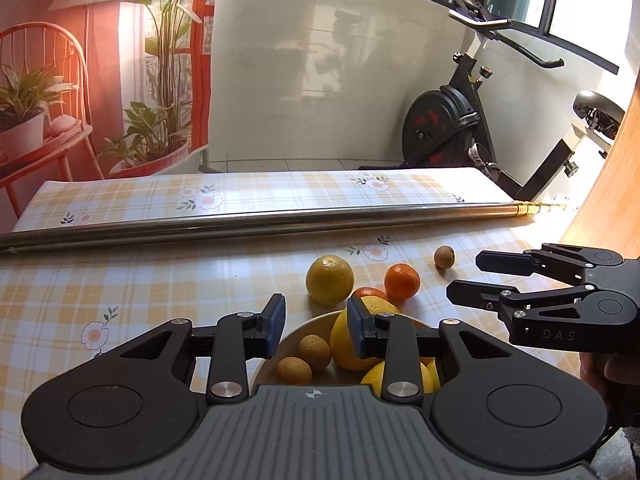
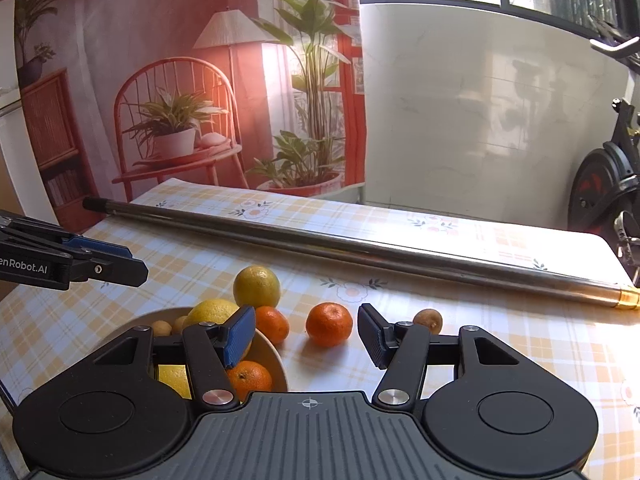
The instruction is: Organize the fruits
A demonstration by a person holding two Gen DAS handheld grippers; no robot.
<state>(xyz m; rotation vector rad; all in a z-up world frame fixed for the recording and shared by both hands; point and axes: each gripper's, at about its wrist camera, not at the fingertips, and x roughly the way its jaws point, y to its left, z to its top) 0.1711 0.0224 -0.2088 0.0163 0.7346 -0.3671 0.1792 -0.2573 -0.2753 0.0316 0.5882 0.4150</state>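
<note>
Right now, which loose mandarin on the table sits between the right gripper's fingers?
The lone mandarin, clear of the bowl, framed by the open right gripper. The other mandarin touches the bowl's rim.

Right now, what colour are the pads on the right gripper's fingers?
Blue, ribbed pads on black fingers; the right wrist view shows them best.

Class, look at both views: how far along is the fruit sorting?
Done: the bowl already holds lemons, small brown fruits and an orange. In hand: nothing; the left tool and right tool are open. Left on the table: a lemon, two oranges, one brown fruit.
</note>
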